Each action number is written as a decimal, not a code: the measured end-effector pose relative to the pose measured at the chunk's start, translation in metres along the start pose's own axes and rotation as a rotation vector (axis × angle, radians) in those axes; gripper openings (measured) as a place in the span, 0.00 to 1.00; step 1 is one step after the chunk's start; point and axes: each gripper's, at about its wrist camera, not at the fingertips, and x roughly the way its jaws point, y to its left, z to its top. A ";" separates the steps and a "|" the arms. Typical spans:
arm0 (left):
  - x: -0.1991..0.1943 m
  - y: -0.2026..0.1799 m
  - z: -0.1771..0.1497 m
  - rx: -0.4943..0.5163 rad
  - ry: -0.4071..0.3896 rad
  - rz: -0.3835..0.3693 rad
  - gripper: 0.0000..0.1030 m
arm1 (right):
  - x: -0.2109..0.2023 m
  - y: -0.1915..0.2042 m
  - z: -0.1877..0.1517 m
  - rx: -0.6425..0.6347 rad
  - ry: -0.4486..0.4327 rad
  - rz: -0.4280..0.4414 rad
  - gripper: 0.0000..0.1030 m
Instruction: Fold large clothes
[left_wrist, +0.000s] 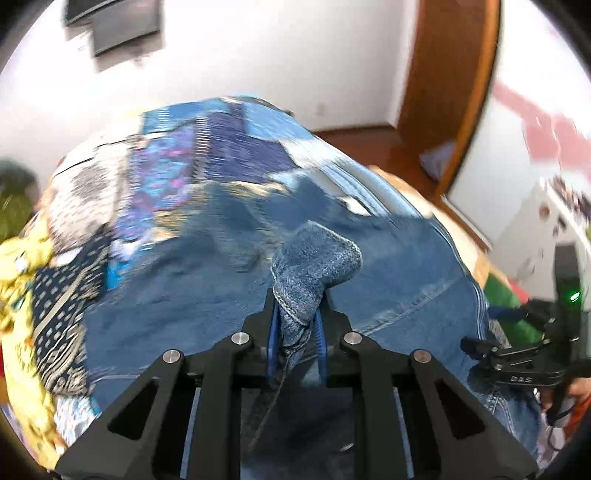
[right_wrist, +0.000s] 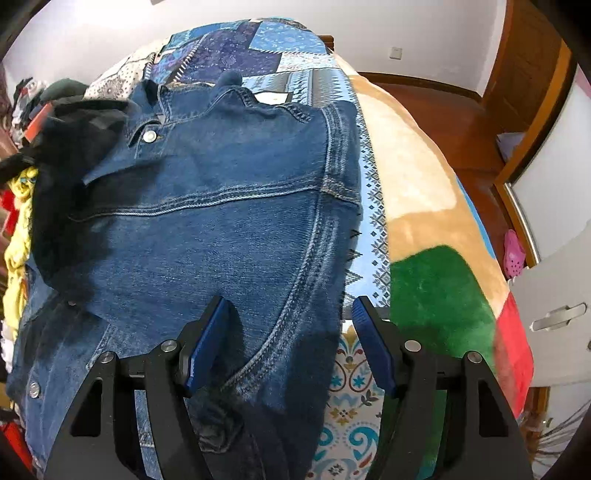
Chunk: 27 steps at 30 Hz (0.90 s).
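A blue denim jacket lies spread, back side up, on a bed with a patchwork cover. In the left wrist view the jacket fills the middle. My left gripper is shut on a bunched fold of the denim and lifts it a little above the rest. My right gripper is open, its blue pads on either side of the jacket's right edge, just above the cloth. It also shows at the right edge of the left wrist view.
A tan, green and red blanket covers the bed's right side. A pile of yellow and dark clothes lies at the left. A wooden floor, door frame and white cabinet stand to the right.
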 end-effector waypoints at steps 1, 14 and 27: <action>-0.006 0.010 -0.001 -0.018 -0.013 0.010 0.16 | 0.001 0.000 0.000 -0.001 0.002 -0.004 0.64; -0.018 0.152 -0.108 -0.373 0.160 0.089 0.20 | 0.006 0.003 0.000 0.011 0.027 -0.044 0.70; -0.043 0.192 -0.134 -0.449 0.181 0.197 0.68 | -0.007 0.000 0.008 0.005 0.022 -0.054 0.77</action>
